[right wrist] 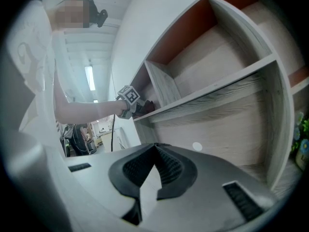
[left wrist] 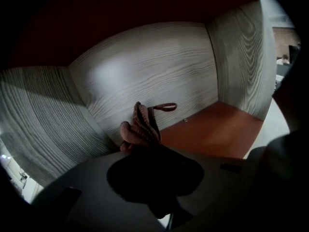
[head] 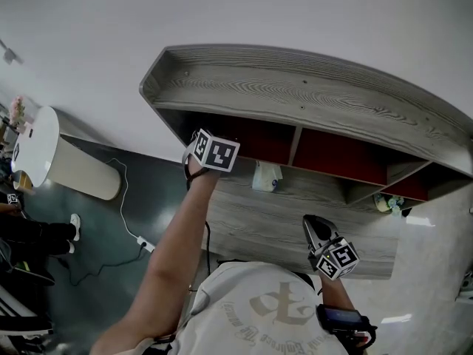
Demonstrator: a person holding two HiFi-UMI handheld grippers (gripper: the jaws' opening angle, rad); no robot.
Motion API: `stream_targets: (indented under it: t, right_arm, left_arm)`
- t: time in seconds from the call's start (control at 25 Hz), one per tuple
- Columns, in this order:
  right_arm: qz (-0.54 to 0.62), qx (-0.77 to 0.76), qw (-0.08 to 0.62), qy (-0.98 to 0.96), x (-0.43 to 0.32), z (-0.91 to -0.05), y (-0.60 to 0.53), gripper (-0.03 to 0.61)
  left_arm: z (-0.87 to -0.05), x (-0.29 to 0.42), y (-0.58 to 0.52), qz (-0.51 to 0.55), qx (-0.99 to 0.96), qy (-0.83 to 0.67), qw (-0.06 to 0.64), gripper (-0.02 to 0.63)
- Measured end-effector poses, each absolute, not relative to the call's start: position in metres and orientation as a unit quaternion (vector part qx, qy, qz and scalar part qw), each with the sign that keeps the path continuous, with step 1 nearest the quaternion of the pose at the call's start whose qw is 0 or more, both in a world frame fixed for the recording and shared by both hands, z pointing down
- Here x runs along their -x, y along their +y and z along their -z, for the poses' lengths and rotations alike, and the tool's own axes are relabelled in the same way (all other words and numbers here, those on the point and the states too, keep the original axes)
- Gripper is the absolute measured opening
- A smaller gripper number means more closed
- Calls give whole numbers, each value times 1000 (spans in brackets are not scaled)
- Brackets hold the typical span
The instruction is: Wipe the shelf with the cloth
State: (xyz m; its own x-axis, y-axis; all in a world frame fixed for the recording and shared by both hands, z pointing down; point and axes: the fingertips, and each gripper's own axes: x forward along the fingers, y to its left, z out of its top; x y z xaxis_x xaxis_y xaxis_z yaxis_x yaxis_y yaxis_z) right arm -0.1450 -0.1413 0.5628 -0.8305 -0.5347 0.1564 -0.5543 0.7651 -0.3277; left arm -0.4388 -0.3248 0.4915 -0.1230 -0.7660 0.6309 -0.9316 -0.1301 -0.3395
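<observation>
Left gripper [left wrist: 147,149] is clamped on a bunched reddish-brown cloth [left wrist: 141,127] and presses it against the pale wood-grain panel inside the upper left compartment of the shelf [head: 310,98], close to the corner where a red panel [left wrist: 212,129] begins. The wiping step therefore looks under way, and the next stroke would call for dragging the cloth along the wood out of that corner with firm, even pressure. The left arm [head: 174,242] reaches up almost straight into the compartment, while the right gripper [right wrist: 155,153], jaws together on nothing, hangs low near the body, pointed at the shelf front.
</observation>
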Motion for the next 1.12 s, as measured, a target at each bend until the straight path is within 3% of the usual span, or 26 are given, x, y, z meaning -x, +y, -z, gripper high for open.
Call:
stream_targets:
  t: [1.12]
  right_arm:
    - [-188, -311, 18, -932, 129, -565, -146, 5]
  left_arm:
    - [-483, 277, -327, -313, -805, -478, 161, 64]
